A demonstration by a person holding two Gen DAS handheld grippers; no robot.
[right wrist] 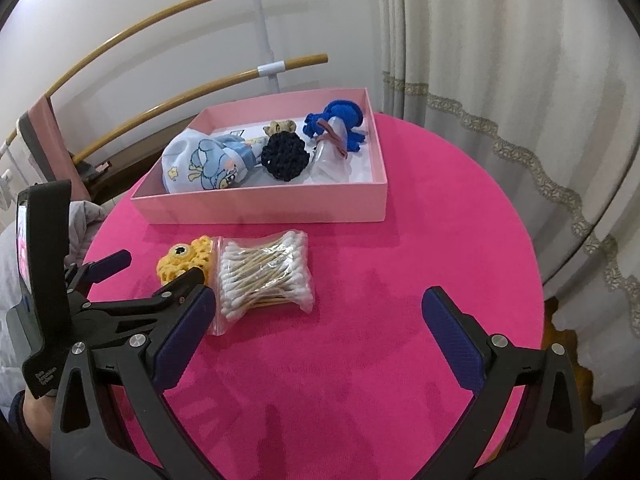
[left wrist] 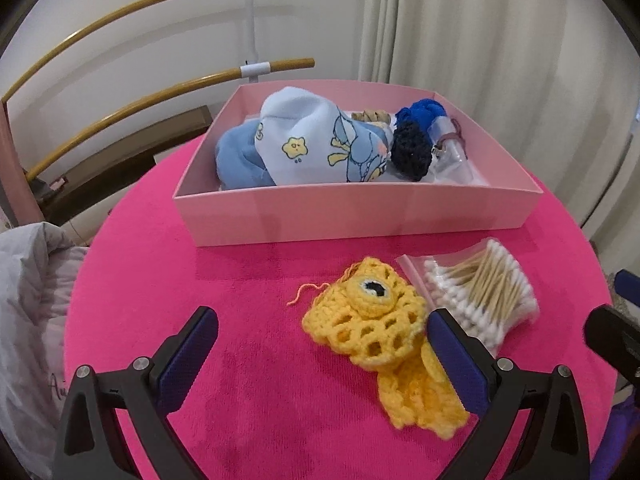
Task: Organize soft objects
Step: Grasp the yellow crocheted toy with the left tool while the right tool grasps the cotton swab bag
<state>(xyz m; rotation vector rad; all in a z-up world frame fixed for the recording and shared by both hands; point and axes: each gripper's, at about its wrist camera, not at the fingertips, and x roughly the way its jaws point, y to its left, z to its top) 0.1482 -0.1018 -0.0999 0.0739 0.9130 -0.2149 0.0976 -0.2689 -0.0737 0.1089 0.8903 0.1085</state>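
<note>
Left wrist view: left gripper (left wrist: 322,322), lower frame, jaws apart around the yellow crocheted piece (left wrist: 376,328) on the pink round table (left wrist: 248,380). Right gripper (right wrist: 318,304), jaws apart, holds nothing. Bagged cotton swabs (left wrist: 484,292) lie beside the crochet; pink cardboard box (left wrist: 352,210) stands beyond, upper centre.

— What do you have behind your round table (right wrist: 400,240) with its bright pink cover?

— You face a plain cream wall (left wrist: 160,20). Two curved wooden rails (left wrist: 120,12) on a white post (left wrist: 251,32) run along it at your left. Pale curtains (right wrist: 500,60) with a patterned trim band hang at your right.
</note>
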